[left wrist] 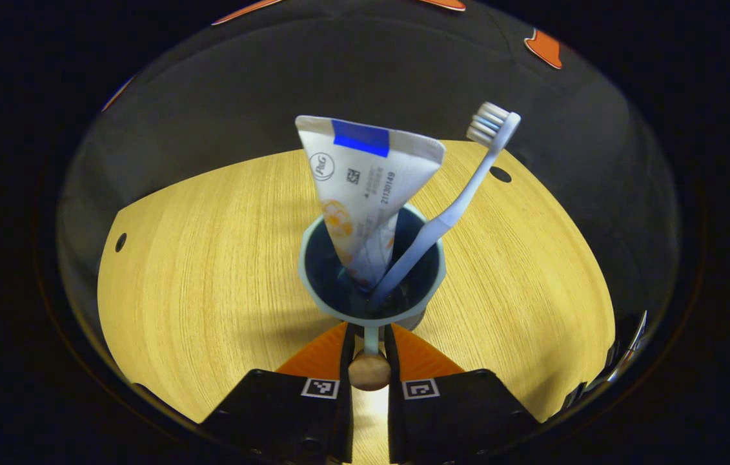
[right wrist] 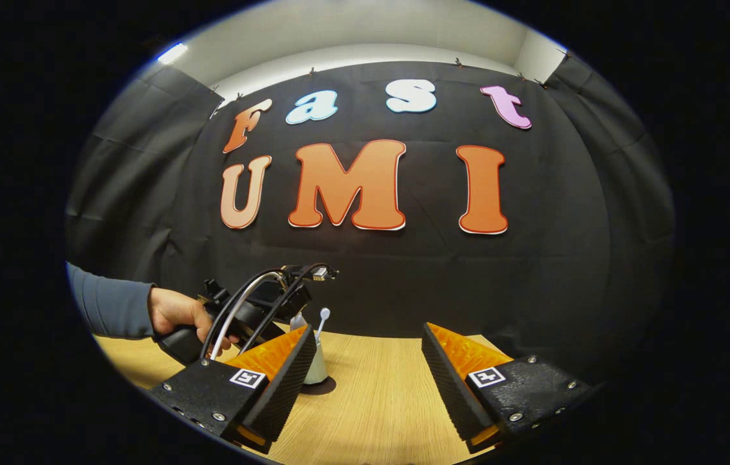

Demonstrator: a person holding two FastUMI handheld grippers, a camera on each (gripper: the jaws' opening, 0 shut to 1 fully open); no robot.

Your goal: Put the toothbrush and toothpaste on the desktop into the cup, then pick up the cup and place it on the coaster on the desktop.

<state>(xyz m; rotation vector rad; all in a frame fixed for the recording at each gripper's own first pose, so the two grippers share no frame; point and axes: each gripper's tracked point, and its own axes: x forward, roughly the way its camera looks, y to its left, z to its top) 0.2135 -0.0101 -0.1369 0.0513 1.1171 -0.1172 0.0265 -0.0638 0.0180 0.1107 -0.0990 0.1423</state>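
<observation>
Cup (left wrist: pixel 371 284): centre of left gripper view, on the desk (left wrist: pixel 210 271), toothpaste (left wrist: pixel 365 194) and toothbrush (left wrist: pixel 461 200) standing inside.
Left gripper (left wrist: pixel 370 342): jaws clamped on the cup's handle.
Right gripper (right wrist: pixel 368 374): jaws wide apart; hand (right wrist: pixel 177 313) at lower left.

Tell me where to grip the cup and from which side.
Take the cup by its thin handle, from the side that handle points, where the left gripper already has it between its jaws. The toothpaste and toothbrush block a grip from above.
</observation>
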